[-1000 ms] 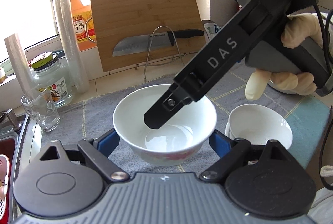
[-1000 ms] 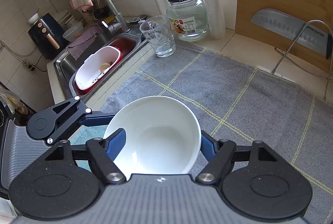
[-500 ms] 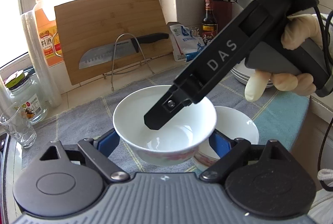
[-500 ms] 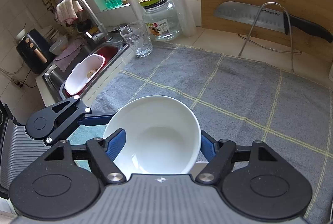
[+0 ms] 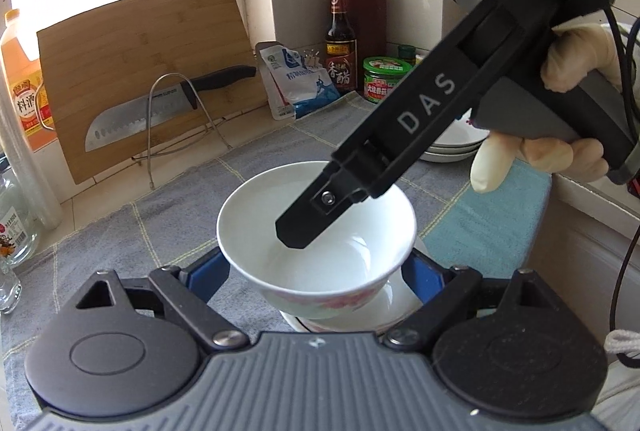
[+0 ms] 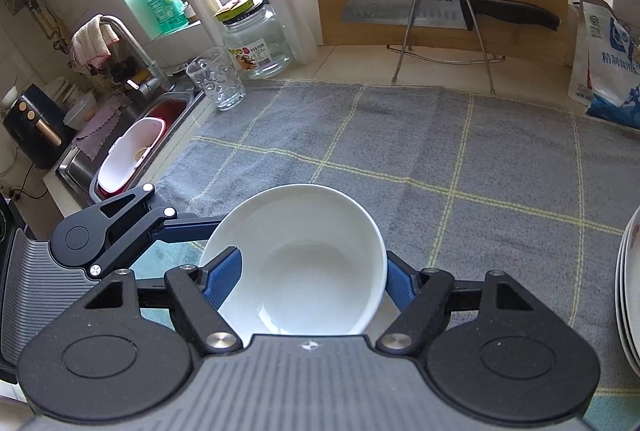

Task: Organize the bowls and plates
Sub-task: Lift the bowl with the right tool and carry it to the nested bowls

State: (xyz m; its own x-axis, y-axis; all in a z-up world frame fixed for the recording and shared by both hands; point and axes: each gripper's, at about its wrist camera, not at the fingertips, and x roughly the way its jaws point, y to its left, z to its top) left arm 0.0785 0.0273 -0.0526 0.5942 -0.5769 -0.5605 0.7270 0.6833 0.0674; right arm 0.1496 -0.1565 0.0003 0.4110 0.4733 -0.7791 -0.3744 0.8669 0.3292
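Observation:
A white bowl with a pink pattern (image 5: 316, 231) is held by both grippers above the grey checked towel (image 5: 160, 223). My left gripper (image 5: 316, 271) is shut on its sides with blue pads. My right gripper (image 6: 304, 283) is shut on its rim; in the left wrist view one of its fingers (image 5: 316, 215) reaches into the bowl. The bowl also shows in the right wrist view (image 6: 296, 263). A second white bowl (image 5: 384, 311) sits directly under the held one. A stack of plates (image 5: 452, 143) stands at the right, and shows in the right wrist view (image 6: 630, 291).
A bamboo cutting board (image 5: 140, 71) with a knife (image 5: 160, 107) on a wire stand leans at the back. A salt bag (image 5: 300, 83), vinegar bottle (image 5: 340, 43), jar (image 5: 384, 79) and knife block (image 5: 364, 7) stand behind. A glass (image 6: 216, 79), jar (image 6: 256, 43) and sink (image 6: 136, 147) lie left.
Both grippers carried the bowl to the right across the towel. It now hangs directly over the second bowl, which was to its right before.

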